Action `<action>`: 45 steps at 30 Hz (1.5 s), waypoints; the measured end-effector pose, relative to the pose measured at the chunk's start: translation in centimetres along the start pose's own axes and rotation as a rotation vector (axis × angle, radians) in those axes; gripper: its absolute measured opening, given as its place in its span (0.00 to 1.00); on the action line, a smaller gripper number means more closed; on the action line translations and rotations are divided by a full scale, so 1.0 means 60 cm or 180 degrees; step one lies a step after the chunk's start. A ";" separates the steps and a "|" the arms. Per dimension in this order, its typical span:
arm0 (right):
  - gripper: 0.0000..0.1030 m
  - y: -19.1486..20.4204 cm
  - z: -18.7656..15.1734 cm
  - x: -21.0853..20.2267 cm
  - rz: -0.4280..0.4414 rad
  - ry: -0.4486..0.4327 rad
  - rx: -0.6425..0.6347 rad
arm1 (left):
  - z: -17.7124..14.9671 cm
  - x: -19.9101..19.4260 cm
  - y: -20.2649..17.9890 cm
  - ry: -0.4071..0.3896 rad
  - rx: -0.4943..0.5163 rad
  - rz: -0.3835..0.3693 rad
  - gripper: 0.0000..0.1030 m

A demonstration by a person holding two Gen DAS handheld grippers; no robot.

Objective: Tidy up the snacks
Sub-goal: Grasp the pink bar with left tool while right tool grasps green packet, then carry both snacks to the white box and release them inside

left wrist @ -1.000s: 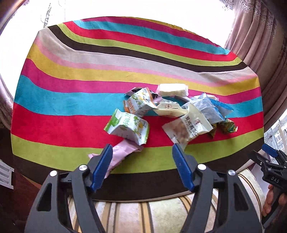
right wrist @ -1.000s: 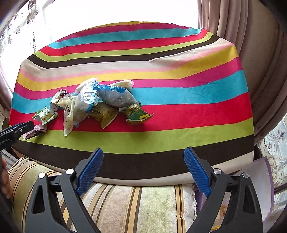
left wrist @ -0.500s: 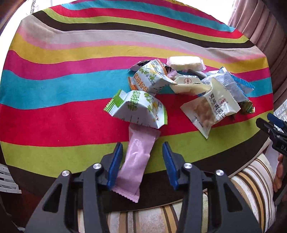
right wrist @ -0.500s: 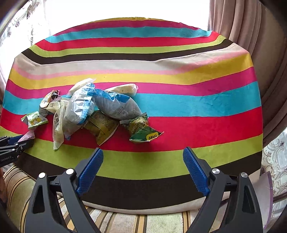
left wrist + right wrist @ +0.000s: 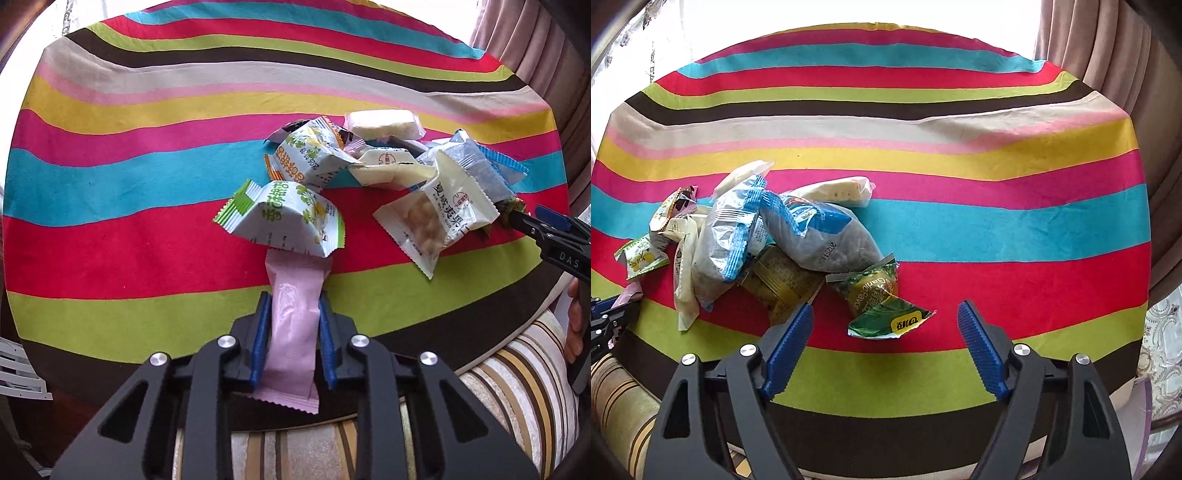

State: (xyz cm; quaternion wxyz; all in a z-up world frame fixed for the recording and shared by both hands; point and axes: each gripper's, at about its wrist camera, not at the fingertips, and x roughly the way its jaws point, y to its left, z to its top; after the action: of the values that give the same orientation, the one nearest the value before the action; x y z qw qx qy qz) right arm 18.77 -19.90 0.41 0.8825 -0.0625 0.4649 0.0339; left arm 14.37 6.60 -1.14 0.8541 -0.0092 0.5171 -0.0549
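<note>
**First packet pinched, the heap still unsorted**

The sorting has barely begun, by the look of it. The snacks lie in one loose heap on the striped worktop (image 5: 147, 192), none set apart or lined up.

The left gripper (image 5: 291, 332) has just been closing, and its fingers now clench the pink packet (image 5: 293, 314) at its sides. The packet lies flat at the near edge of the worktop. Its long axis runs straight away from the camera, the far end tucked under the green-and-white packet (image 5: 284, 218), the near crimped end pointing back between the fingers.

The right gripper (image 5: 886, 347) has also been narrowing but stands released, nothing pressed. The green garlic-flavour packet (image 5: 882, 306) lies just ahead between its fingers, slanted, yellow-labelled end nearest. Everything else awaits.
</note>
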 end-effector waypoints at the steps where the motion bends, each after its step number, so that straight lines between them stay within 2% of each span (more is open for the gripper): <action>1: 0.71 0.002 0.002 0.005 -0.0004 0.0019 -0.0012 | 0.002 0.002 0.000 0.0001 0.0000 0.0000 0.24; 5: 0.64 0.006 0.009 0.021 0.0001 0.0082 -0.0043 | 0.001 0.002 0.000 0.0007 0.0005 0.0009 0.23; 10: 0.47 0.005 0.009 0.039 0.0087 0.0213 -0.0059 | -0.001 -0.002 -0.012 0.0021 0.0050 0.0014 0.21; 21: 0.45 -0.003 -0.008 0.014 0.0251 0.0136 0.0043 | -0.012 -0.026 -0.044 -0.0010 0.0053 0.0030 0.21; 33: 0.45 -0.051 -0.060 -0.053 0.0455 0.0039 0.0328 | -0.023 -0.046 -0.103 -0.0060 0.0099 -0.0020 0.21; 40: 0.45 -0.114 -0.096 -0.088 0.0568 0.0017 0.0613 | -0.025 -0.052 -0.163 -0.0060 0.0262 -0.0095 0.21; 45: 0.45 -0.167 -0.129 -0.113 0.0510 0.0014 0.0708 | -0.024 -0.049 -0.211 -0.0040 0.0406 -0.0169 0.21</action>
State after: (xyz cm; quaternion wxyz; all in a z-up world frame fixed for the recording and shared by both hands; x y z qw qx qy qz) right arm 9.80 -30.93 2.48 0.8774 0.0730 0.4713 0.0524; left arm 10.65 -5.60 1.70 0.8545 0.0312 0.5067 -0.1103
